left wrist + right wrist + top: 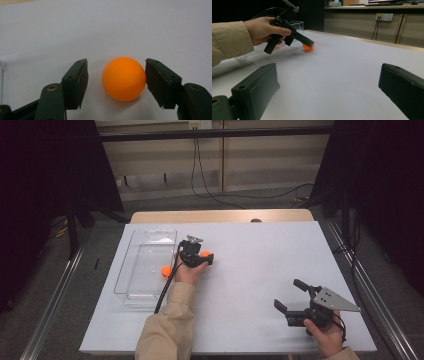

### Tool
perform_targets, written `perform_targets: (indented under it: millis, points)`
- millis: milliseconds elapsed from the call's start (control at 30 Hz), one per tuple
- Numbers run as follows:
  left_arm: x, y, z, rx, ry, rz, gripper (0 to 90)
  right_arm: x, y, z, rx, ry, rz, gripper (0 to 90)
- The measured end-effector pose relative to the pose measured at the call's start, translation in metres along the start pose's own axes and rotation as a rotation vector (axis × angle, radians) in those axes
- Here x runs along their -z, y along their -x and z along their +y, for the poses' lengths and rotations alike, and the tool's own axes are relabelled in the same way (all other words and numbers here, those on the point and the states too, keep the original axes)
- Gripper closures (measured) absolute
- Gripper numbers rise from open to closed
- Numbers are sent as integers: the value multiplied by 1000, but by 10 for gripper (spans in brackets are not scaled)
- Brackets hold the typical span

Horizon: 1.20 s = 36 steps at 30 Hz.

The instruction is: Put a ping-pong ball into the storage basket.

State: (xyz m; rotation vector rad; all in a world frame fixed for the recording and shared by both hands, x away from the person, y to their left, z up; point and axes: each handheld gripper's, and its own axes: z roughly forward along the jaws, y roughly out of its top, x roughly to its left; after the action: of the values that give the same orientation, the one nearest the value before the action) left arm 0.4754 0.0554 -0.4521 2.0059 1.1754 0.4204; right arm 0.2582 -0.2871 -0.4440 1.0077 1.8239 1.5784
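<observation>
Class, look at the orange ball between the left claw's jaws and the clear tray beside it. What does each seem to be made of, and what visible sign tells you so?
Orange ball: probably thin plastic, like a table-tennis ball; smooth, matte, evenly coloured, with only a soft highlight. Clear tray: likely hard transparent plastic, possibly acrylic; the white table shows through it, and its edges catch bright glints. Left claw: its jaws look like black matte plastic, though that is less certain.
</observation>
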Motion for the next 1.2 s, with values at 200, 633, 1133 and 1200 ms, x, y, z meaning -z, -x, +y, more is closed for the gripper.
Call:
perform_targets:
  millis: [200, 633, 1133, 1200]
  points:
    - [0, 0, 1, 4, -2, -9, 391, 0, 0, 0, 2, -2, 3, 21]
    - [-5, 0, -1, 10, -45, -23, 505, 0, 0, 0, 3, -1, 1, 20]
    - [6, 3, 2, 31, -68, -51, 508, 1, 0, 0, 2, -1, -3, 20]
    - [8, 4, 2, 30, -69, -53, 508, 1, 0, 0, 2, -1, -2, 21]
